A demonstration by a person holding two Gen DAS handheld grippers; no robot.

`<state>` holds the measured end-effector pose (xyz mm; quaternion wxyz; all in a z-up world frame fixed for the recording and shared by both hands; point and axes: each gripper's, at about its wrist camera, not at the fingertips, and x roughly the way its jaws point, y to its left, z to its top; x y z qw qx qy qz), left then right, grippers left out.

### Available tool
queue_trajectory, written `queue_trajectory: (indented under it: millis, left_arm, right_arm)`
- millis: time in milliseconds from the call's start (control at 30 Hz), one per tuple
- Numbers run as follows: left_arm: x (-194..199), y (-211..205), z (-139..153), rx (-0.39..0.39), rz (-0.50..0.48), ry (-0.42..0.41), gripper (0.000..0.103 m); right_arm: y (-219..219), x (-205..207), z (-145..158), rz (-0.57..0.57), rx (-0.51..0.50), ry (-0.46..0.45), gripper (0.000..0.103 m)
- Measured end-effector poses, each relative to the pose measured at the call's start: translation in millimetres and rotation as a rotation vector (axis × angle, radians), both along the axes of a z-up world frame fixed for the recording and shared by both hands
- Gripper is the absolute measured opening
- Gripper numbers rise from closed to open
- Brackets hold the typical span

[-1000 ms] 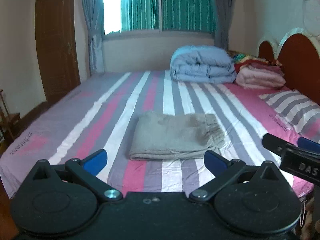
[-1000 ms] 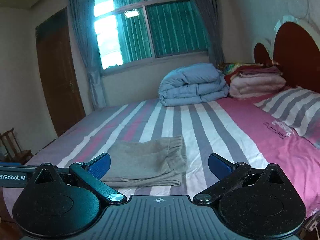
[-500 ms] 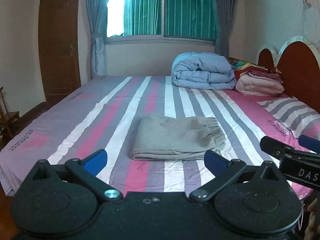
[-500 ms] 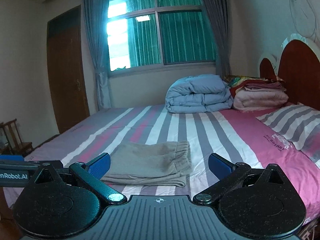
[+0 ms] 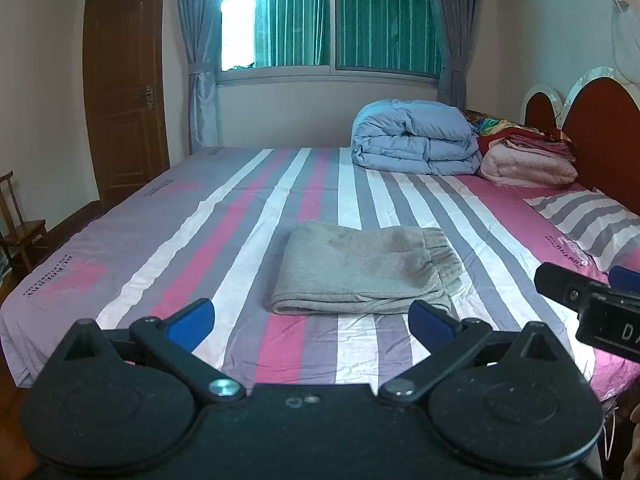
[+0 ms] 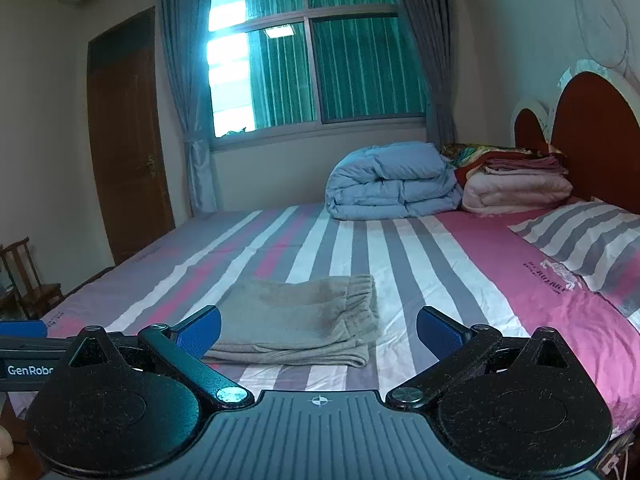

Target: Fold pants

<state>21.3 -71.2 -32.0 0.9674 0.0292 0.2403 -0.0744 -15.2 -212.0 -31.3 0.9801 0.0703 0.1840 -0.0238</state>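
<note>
At the far left a brown door point(image 5: 124, 92) stands in the wall, with a wooden chair point(image 5: 20, 232) below it by the bed's edge. The bed point(image 5: 192, 240) carries a sheet striped in pink, grey and white. The left gripper point(image 5: 311, 318) hangs off the near edge of the bed, its jaws spread wide and holding nothing. The pants point(image 5: 364, 266), grey and folded into a flat rectangle, lie on the sheet just beyond those jaws and between their lines, apart from both blue pads, the waistband end to the right. In the right wrist view the right gripper point(image 6: 319, 326) likewise has its jaws released and empty; the pants point(image 6: 296, 320) lie ahead of it and toward its left pad, which overlaps the folded edge in the view, though whether it touches cannot be told. The window point(image 5: 332, 20) with green curtains sits behind the bed. Farther right, at the head end, a folded blue duvet point(image 5: 416, 140) rests well apart from the pants, with a pink blanket stack point(image 5: 528, 164) beside it, then a striped pillow point(image 5: 592, 224) and the red headboard point(image 5: 600, 120).
</note>
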Motion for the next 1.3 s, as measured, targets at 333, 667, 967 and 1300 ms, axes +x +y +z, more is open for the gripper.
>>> queue_trajectory:
  millis: [333, 667, 967, 1300]
  left_arm:
    - [2.7, -0.2, -1.6, 0.010, -0.001, 0.004, 0.097]
    - [4.3, 0.6, -4.0, 0.012, -0.002, 0.006, 0.097]
    - [6.4, 0.2, -6.3, 0.007, 0.000, 0.015, 0.097]
    - [6.7, -0.2, -6.4, 0.006, 0.000, 0.018, 0.097]
  right_arm:
    - [-1.5, 1.3, -3.0, 0.011, 0.002, 0.008, 0.103]
    - [-2.2, 1.8, -3.8, 0.012, 0.001, 0.010, 0.103]
    - [-4.6, 3.3, -3.6, 0.018, 0.003, 0.015, 0.103]
    - [-3.4, 3.9, -4.5, 0.019, -0.002, 0.017, 0.103]
